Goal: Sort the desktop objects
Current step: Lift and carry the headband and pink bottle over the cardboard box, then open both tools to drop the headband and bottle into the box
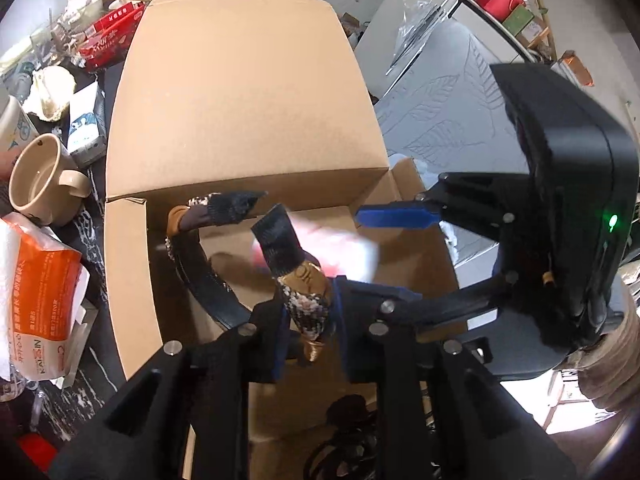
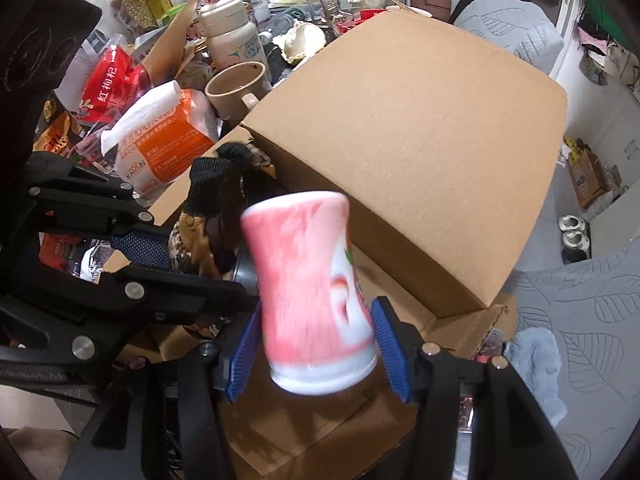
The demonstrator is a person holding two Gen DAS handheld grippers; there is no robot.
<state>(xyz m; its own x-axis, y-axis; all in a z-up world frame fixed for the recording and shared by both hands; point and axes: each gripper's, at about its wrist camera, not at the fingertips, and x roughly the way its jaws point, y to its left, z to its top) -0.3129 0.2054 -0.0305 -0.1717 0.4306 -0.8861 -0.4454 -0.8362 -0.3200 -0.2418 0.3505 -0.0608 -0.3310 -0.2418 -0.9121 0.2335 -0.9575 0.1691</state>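
An open cardboard box [image 1: 248, 100] stands with its big flap raised. My left gripper [image 1: 310, 320] is shut on a headband [image 1: 306, 300] of snake print, gold and black mesh, which arches over the box's inside. In the right wrist view this gripper [image 2: 168, 252] and the headband [image 2: 208, 192] appear at the left. My right gripper [image 2: 318, 344] has its blue pads against the sides of a pink and white cup [image 2: 308, 280]. The cup looks blurred while the fingers are sharp. In the left wrist view the cup [image 1: 344, 246] hangs over the box opening in the right gripper [image 1: 372, 252].
Left of the box the dark tabletop is crowded: a beige mug [image 1: 40, 184], an orange tissue pack [image 1: 40, 280], red packets [image 2: 108, 84] and a cream bottle [image 2: 228, 36]. A grey leaf-patterned cushion [image 2: 580, 320] lies to the right. A black cable [image 1: 348, 432] sits near the box's front.
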